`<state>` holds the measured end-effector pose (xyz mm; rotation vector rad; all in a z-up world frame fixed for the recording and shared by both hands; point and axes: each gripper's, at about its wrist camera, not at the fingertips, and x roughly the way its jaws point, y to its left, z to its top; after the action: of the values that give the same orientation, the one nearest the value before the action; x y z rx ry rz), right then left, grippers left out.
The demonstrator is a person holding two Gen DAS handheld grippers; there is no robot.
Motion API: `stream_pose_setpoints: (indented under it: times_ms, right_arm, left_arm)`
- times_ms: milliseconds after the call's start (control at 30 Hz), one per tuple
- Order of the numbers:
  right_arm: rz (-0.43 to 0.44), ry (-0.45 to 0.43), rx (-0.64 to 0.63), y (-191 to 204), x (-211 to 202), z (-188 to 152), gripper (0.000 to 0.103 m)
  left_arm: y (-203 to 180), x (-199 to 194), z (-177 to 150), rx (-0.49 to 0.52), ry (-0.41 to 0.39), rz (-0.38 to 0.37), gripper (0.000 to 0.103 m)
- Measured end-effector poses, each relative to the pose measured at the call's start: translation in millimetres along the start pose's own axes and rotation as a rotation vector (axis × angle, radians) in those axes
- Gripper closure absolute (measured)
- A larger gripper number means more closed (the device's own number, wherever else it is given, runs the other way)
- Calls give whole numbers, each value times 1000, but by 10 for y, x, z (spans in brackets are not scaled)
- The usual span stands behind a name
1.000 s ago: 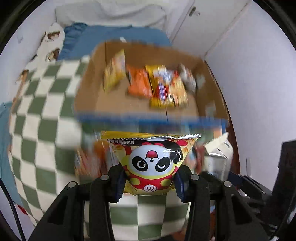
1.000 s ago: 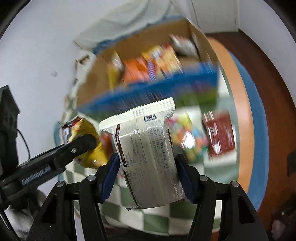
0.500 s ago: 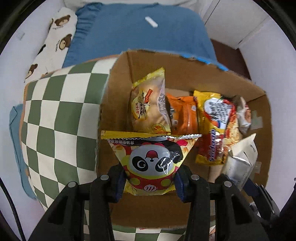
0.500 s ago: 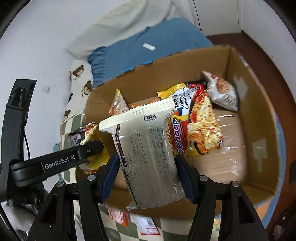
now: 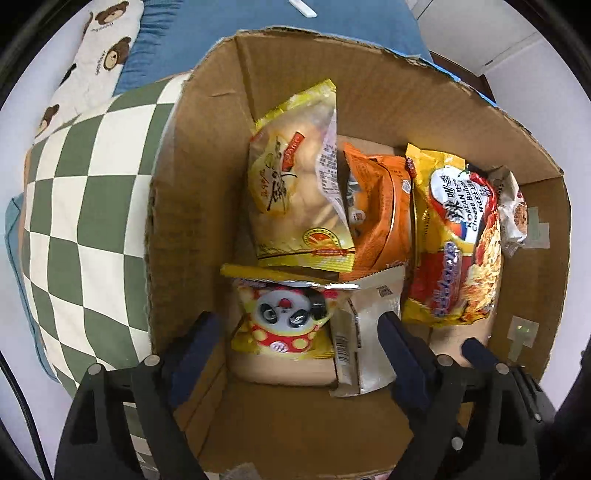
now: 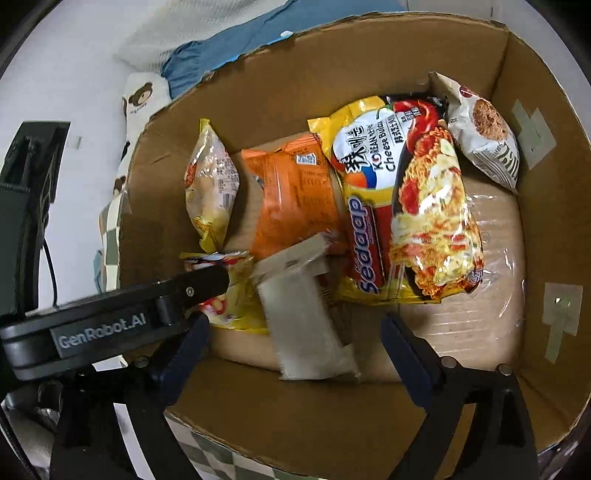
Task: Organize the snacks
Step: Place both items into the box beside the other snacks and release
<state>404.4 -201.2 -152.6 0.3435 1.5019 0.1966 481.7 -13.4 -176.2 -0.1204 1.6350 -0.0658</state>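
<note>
A cardboard box (image 5: 369, 88) (image 6: 332, 55) holds several snack packs. The yellow panda pack (image 5: 284, 321) (image 6: 232, 295) and the white pack (image 5: 364, 332) (image 6: 306, 325) lie loose on the box floor near the front wall. My left gripper (image 5: 299, 339) is open above the panda pack, apart from it. My right gripper (image 6: 295, 343) is open above the white pack, which is blurred. Behind them lie a yellow bread pack (image 5: 299, 177) (image 6: 212, 184), an orange pack (image 5: 376, 210) (image 6: 295, 199), a Sedaap noodle pack (image 5: 454, 236) (image 6: 406, 206) and a white cookie pack (image 5: 511, 210) (image 6: 484, 144).
The box rests on a green and white checked cloth (image 5: 85, 206) (image 6: 110, 229). A bear-print pillow (image 5: 96, 66) (image 6: 138, 99) and blue bedding (image 5: 332, 18) (image 6: 229, 48) lie behind it. The left gripper's arm (image 6: 110, 317) crosses the right wrist view's lower left.
Both grippers have moved in over the box and opened. The panda pack and the white pack have left the fingers and dropped to the box floor.
</note>
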Motion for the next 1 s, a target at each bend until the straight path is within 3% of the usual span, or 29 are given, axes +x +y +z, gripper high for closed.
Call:
stream_pose_setpoints:
  times_ms: [200,467,1000]
  right_arm:
    - [-110,-17,-51,-4,-73,10,7]
    - [-191,-40,-75,-178,-243,-43,7]
    - [-237,-267,-180,-198,-1026,-639,7]
  left_arm:
    - [-15,-8,-41,2,-10,21,15]
    - [-111,-125,-253,13,-65,28,15]
    - [-262,-934,-1213,52,-433,43,15]
